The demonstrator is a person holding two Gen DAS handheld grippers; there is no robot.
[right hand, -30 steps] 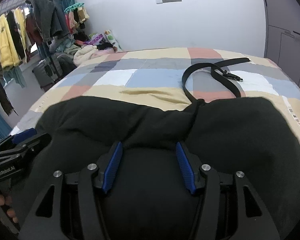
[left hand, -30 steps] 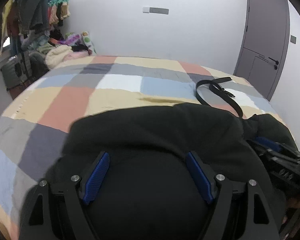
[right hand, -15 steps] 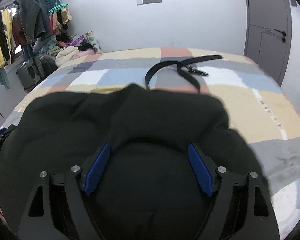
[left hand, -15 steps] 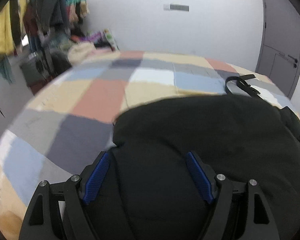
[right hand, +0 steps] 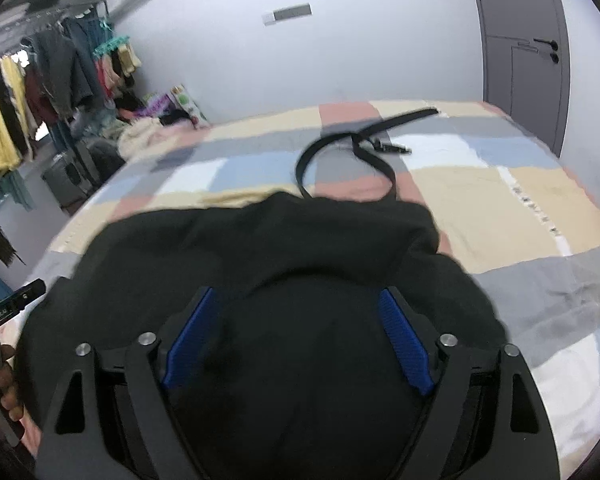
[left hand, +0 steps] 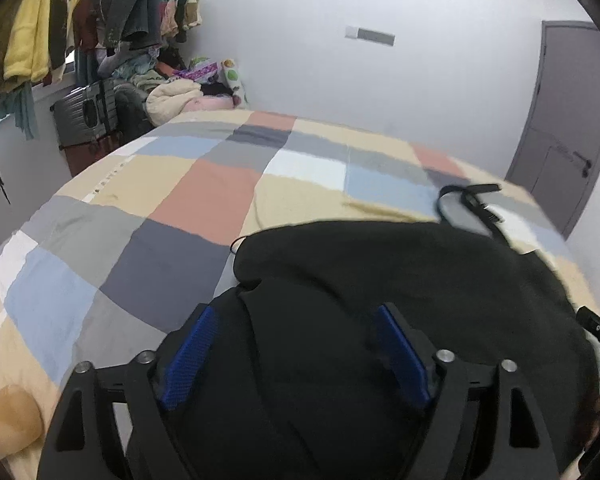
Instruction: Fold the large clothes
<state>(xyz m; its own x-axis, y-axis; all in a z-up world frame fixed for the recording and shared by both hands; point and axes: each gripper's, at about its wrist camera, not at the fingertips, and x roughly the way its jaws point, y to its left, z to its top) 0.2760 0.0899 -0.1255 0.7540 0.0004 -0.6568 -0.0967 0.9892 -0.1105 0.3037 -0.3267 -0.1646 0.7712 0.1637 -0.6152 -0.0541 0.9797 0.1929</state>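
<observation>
A large black garment [left hand: 400, 272] lies bunched on the checked bed [left hand: 204, 196]. My left gripper [left hand: 296, 324] has its blue pads [left hand: 188, 356] wide apart, with the black cloth filling the gap between them. In the right wrist view the same garment [right hand: 268, 248] fills the lower middle. My right gripper [right hand: 296, 312] also has its pads [right hand: 404, 348] wide apart with black cloth bulging between them. The left gripper's tip shows at the left edge of the right wrist view [right hand: 12, 304].
A black belt [right hand: 356, 148] lies looped on the bed just beyond the garment; it also shows in the left wrist view [left hand: 472, 204]. Hanging clothes [left hand: 60, 28], a suitcase [left hand: 86, 114] and a clothes pile [left hand: 180, 88] stand left. A grey door [right hand: 524, 48] is right.
Both grippers have swung and shifted with the black garment, which has bunched up and moved across the bed. The right gripper's jaws opened wider between the first and second earlier frames.
</observation>
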